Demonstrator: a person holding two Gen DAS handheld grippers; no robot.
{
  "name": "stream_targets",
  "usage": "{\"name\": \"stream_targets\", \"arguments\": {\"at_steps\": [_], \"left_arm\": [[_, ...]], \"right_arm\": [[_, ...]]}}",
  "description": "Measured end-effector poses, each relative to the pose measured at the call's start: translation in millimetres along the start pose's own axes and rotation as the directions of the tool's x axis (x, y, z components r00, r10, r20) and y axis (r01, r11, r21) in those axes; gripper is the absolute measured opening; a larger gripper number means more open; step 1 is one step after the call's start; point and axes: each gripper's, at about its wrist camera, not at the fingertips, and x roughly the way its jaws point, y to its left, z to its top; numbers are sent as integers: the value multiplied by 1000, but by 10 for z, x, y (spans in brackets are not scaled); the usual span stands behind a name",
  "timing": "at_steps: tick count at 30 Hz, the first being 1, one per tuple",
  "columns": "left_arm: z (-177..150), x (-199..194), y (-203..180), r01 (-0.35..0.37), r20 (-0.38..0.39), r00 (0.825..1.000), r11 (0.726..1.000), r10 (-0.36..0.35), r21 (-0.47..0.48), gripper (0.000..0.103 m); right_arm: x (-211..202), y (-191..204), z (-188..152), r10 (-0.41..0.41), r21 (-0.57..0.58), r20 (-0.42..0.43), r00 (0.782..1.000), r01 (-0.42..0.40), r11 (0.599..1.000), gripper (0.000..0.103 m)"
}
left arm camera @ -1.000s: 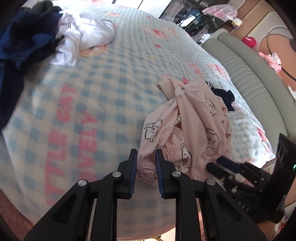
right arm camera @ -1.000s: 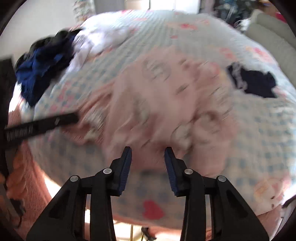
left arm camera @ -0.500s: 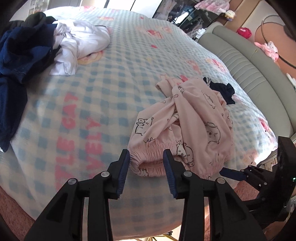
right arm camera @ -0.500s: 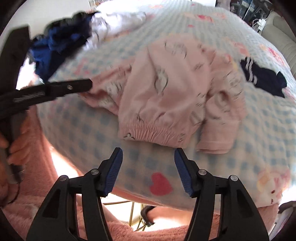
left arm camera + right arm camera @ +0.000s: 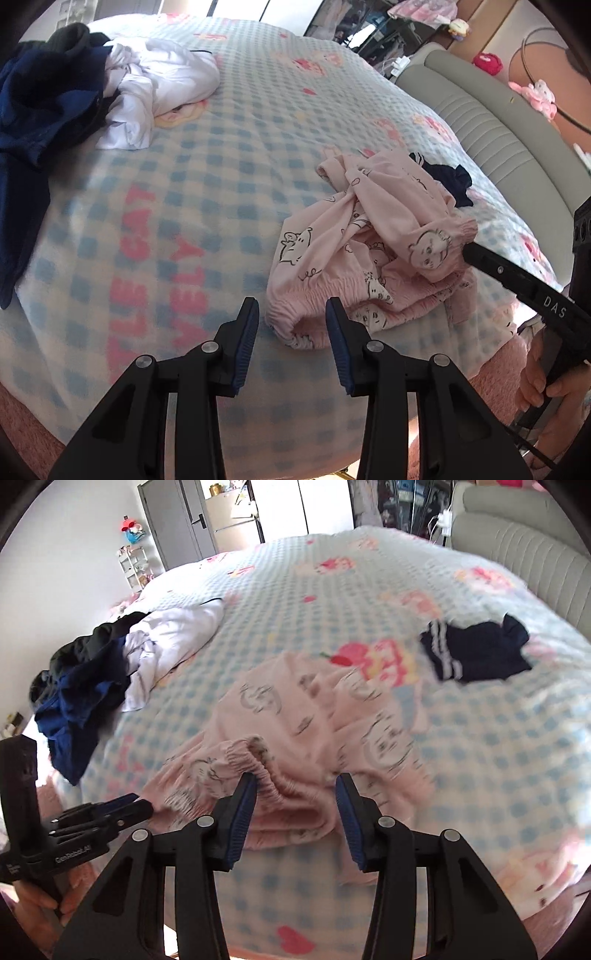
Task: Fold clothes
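Crumpled pink pyjama trousers [image 5: 373, 236] with cartoon prints lie near the front edge of the bed; they also show in the right wrist view [image 5: 295, 738]. My left gripper [image 5: 291, 321] is open, its fingers standing either side of the elastic waistband's left end. My right gripper [image 5: 295, 794] is open, its fingers either side of another bunched part of the waistband; in the left wrist view it reaches into that fabric from the right [image 5: 517, 277]. The left gripper shows at the lower left of the right wrist view [image 5: 122, 808].
The bed has a blue-checked blanket [image 5: 221, 147]. A white garment [image 5: 159, 88] and a dark blue pile [image 5: 40, 103] lie at the far left. A small navy item [image 5: 476, 653] lies beyond the trousers. A grey padded headboard [image 5: 491, 122] runs along the right.
My left gripper let go of the waistband and opened. My right gripper pulled back, then moved in again around the waistband, lifting part of it.
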Motion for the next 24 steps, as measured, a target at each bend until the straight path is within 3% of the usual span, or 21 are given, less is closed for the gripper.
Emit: {"name": "stream_targets", "arguments": {"at_steps": [3,8,11,13,17,20,22,24], "left_arm": [[-65,161,-6,-20,-88,996,999,23,35,41],[-175,97,29,-21,-51,998,999,23,30,41],[-161,118,20,-27,-40,999,999,28,30,41],[-150,126,-1,-37,-31,999,999,39,38,41],[-115,127,-77,-24,-12,1000,999,24,46,42],[-135,72,9,44,-5,999,999,-44,-15,44],[-144,45,25,22,5,1000,1000,-21,-7,44],[-136,21,40,15,16,1000,1000,-15,-8,44]], "right_arm": [[-16,-176,-9,-28,46,-14,1000,29,999,46],[35,-514,-229,-150,148,-71,986,159,976,47],[-68,-427,-269,-42,92,-77,996,49,995,50],[-122,-205,-291,4,-11,-91,996,-5,1000,58],[26,308,-447,71,-217,-209,975,-117,969,65],[363,524,-645,43,-275,-303,952,-130,953,67],[508,535,-679,8,-244,-305,952,-86,966,60],[446,515,-582,-1,-217,-244,970,-53,975,51]]}}
